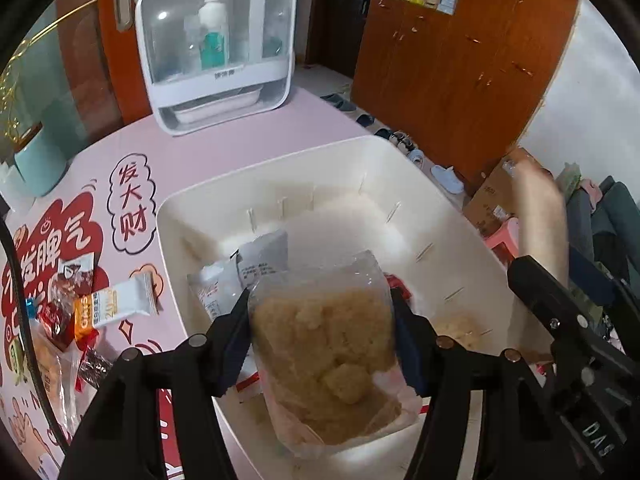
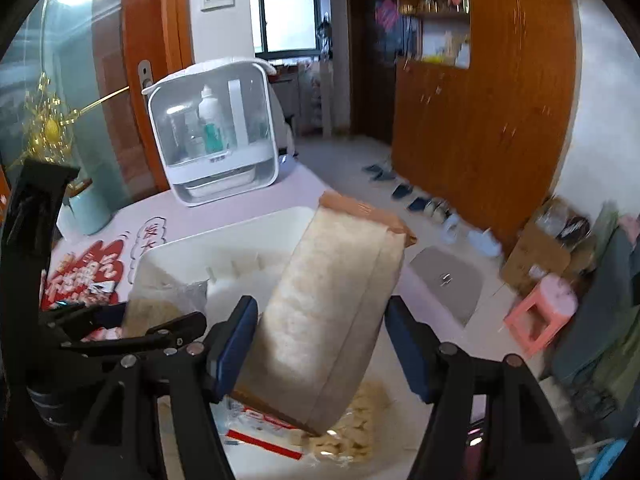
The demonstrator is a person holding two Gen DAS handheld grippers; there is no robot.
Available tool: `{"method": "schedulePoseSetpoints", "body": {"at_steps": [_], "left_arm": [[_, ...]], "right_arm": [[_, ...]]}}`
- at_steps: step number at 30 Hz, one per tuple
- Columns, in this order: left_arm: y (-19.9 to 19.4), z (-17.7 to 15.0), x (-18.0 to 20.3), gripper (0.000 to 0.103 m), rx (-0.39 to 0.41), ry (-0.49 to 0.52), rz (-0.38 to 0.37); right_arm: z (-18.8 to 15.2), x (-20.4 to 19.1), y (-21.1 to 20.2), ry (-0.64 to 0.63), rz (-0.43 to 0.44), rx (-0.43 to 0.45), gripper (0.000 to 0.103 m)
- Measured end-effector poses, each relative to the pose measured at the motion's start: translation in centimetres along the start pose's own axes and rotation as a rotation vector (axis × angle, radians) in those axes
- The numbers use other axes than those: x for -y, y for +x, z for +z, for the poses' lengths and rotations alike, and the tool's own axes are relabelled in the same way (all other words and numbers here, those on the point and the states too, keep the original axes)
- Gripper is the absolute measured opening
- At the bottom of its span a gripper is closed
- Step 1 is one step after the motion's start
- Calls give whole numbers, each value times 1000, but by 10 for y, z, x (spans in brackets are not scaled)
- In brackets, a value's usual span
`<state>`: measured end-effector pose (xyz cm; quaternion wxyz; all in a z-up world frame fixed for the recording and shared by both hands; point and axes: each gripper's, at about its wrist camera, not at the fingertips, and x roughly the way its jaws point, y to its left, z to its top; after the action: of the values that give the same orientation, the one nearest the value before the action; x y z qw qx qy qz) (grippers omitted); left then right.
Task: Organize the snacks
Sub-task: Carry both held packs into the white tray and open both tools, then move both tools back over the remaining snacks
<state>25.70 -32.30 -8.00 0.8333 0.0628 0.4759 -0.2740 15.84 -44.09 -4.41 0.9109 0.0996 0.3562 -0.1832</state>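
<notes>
My left gripper (image 1: 320, 300) is shut on a clear bag of yellow-brown crumbly snack (image 1: 324, 352), which hangs over the near end of a white bin (image 1: 280, 176). Grey-white packets (image 1: 256, 264) lie inside the bin behind it. My right gripper (image 2: 320, 304) is shut on a tall pale bag with a brown folded top (image 2: 332, 300), tilted to the right above the same bin (image 2: 224, 236). Under that bag lie a clear packet with red print (image 2: 260, 428) and a bag of pale pieces (image 2: 352, 432). The right tool's black frame (image 1: 560, 312) and a forearm show at the right of the left wrist view.
Several loose snack packets (image 1: 116, 304) lie on the pink printed tablecloth left of the bin. A white clear-fronted case with bottles (image 1: 216, 52) stands at the table's far side, a teal cup (image 1: 40, 160) at far left. A pink stool (image 2: 540, 312) and shoes sit on the floor to the right.
</notes>
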Motion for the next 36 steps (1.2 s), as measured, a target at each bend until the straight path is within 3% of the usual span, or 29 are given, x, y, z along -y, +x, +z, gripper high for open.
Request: {"method": "schedulePoseSetpoints", "body": {"at_steps": [3, 4, 15, 31, 36], "left_arm": [[1, -4, -7, 82, -7, -15, -16], [0, -4, -8, 82, -3, -21, -23], [-53, -31, -31, 83, 53, -66, -21], [-164, -128, -81, 83, 179, -117, 72], [-190, -159, -108, 83, 207, -166, 108]], "right_arm": [[-1, 8, 3, 64, 66, -10, 67], [0, 10, 2, 82, 83, -8, 67], [-8, -10, -21, 54, 95, -12, 67], [-50, -95, -82, -134, 156, 7, 67], [-52, -127, -107, -200, 199, 55, 67]]}}
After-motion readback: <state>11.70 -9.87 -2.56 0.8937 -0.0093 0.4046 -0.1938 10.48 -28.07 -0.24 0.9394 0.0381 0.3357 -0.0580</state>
